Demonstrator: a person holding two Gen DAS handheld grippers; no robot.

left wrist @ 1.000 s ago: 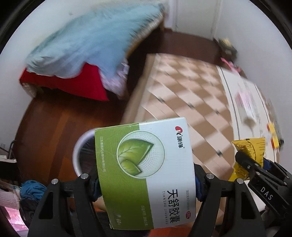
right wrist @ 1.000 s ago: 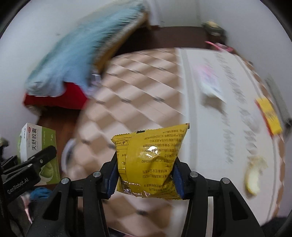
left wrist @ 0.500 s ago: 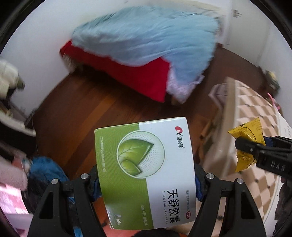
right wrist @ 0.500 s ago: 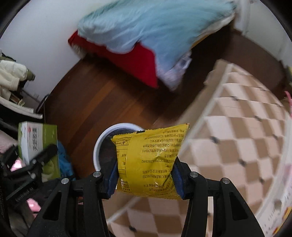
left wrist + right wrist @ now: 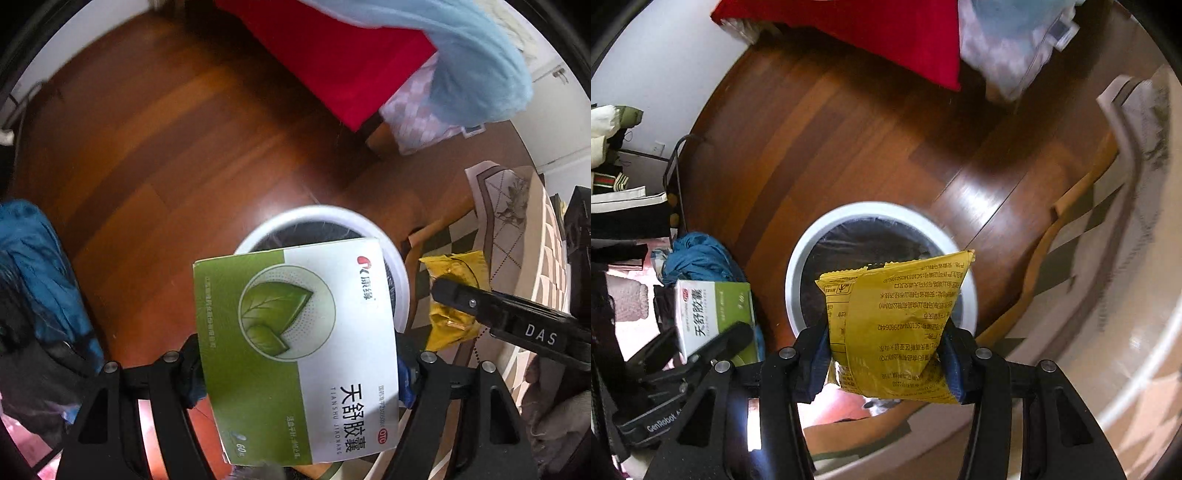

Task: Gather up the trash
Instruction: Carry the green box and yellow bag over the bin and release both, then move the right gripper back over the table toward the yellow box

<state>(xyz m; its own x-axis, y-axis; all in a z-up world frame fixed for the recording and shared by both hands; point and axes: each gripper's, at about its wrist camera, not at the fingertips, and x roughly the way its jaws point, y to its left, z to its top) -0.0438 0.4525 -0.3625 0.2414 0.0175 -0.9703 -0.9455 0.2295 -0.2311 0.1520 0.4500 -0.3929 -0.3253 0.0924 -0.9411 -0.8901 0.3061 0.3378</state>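
My left gripper (image 5: 299, 373) is shut on a green and white medicine box (image 5: 295, 343), held above the near side of a white-rimmed bin (image 5: 321, 216) lined with a dark bag. The right gripper (image 5: 884, 354) is shut on a yellow snack wrapper (image 5: 897, 325), which hangs over the bin (image 5: 812, 251) rim. In the left wrist view the wrapper (image 5: 454, 269) and right gripper's finger (image 5: 491, 310) show at the right. The right wrist view has the box (image 5: 709, 314) and left gripper at lower left.
The bin stands on a dark wood floor (image 5: 147, 122). A bed with a red sheet (image 5: 340, 55) and light blue blanket (image 5: 476, 59) lies beyond. Blue cloth (image 5: 698, 258) and clothes pile at the left. The table edge with checked cloth (image 5: 532, 236) is at the right.
Both grippers have swung away from the table and tilted down toward the floor. The bin has come to the middle of both views, now under the box and wrapper.
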